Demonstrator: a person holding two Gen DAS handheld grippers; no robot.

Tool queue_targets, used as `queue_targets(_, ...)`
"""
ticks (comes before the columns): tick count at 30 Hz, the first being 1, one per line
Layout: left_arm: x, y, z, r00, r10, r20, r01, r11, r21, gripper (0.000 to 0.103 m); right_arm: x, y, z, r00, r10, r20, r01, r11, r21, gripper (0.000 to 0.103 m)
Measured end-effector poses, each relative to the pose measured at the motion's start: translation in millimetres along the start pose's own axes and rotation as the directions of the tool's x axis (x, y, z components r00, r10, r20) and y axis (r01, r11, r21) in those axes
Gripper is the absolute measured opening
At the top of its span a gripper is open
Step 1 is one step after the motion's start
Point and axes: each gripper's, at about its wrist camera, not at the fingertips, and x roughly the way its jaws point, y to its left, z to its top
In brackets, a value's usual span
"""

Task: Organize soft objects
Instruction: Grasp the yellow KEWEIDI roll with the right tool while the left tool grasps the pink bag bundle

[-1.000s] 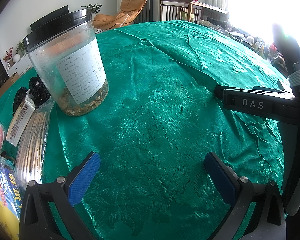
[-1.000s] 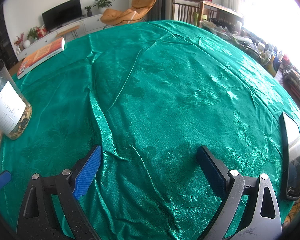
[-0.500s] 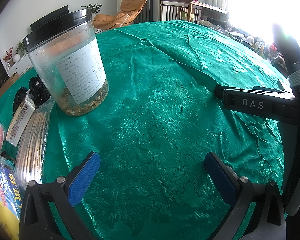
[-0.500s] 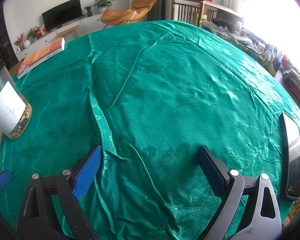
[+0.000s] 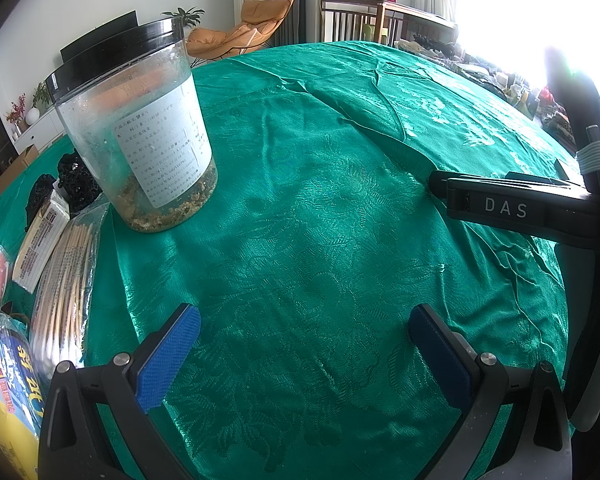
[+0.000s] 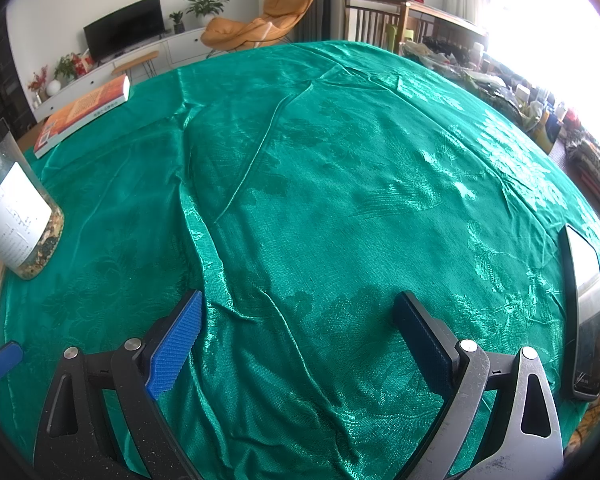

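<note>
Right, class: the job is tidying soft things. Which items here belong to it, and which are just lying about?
Job, probably: cloth; black bundle; left tongs and right tongs, both open.
Lying about: jar; book; phone; skewers.

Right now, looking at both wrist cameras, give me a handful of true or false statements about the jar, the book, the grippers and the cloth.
1. The left gripper holds the jar. False: it is open and empty, and the jar stands upright on the green tablecloth ahead to its left.
2. The jar has a black lid on. True.
3. The right gripper is open over bare cloth. True.
4. The orange book stands upright beside the jar. False: it lies flat near the table's far edge, apart from the jar.
5. The tablecloth lies perfectly smooth. False: creases run across it.
</note>
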Motion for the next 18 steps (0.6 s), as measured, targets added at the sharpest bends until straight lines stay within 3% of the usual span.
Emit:
queue_targets(6, -1.1, -1.5, -0.5, 1.0, 0.01, -0.008, -0.01, 1.0, -0.016, 0.103, 0.1, 0.0, 0.1, 1.0, 0.0, 0.0, 0.0, 1.0, 0.0, 0.096)
queue_targets(9, -12.6, -2.5, -9.4, 0.996, 0.007, -0.092, -0.009, 1.0, -0.022, 0.1, 0.0, 0.0, 0.0, 1.0, 0.0, 0.0, 0.0, 1.0, 0.0, 0.096)
queue_targets(10, -29.6, -1.7, -18.8, 0.996, -0.011, -0.094, 0.01, 1.0, -0.017, 0.097, 0.1, 0.1, 0.1, 1.0, -0.001, 0.0, 0.001, 1.0, 0.0, 0.096)
queue_targets(14, -120.3, 31.2, -52.8, 0.998, -0.062, 0.023, 0.063, 0.996, -0.057, 0.098, 0.5, 1.4, 3.9, 1.0, 0.016, -0.014, -0.016, 1.0, 0.004, 0.096)
queue_targets(15, -143.4, 47.8, -61.3, 0.997, -0.055, 0.048, 0.059, 0.994, -0.088, 0.098, -4.5, 2.4, 5.1, 0.997, 0.075, -0.023, -0.075, 0.997, 0.02, 0.095)
queue_targets(17, -187.3, 88.3, -76.0, 0.995, -0.02, 0.099, 0.037, 0.984, -0.173, 0.098, -37.0, 23.3, -1.4, 0.954, 0.299, 0.028, -0.299, 0.954, -0.009, 0.094)
queue_targets(18, -206.6, 110.0, -82.9, 0.992, 0.003, 0.128, 0.026, 0.976, -0.218, 0.098, -57.8, 47.0, -7.7, 0.931, 0.365, 0.021, -0.363, 0.929, -0.069, 0.094)
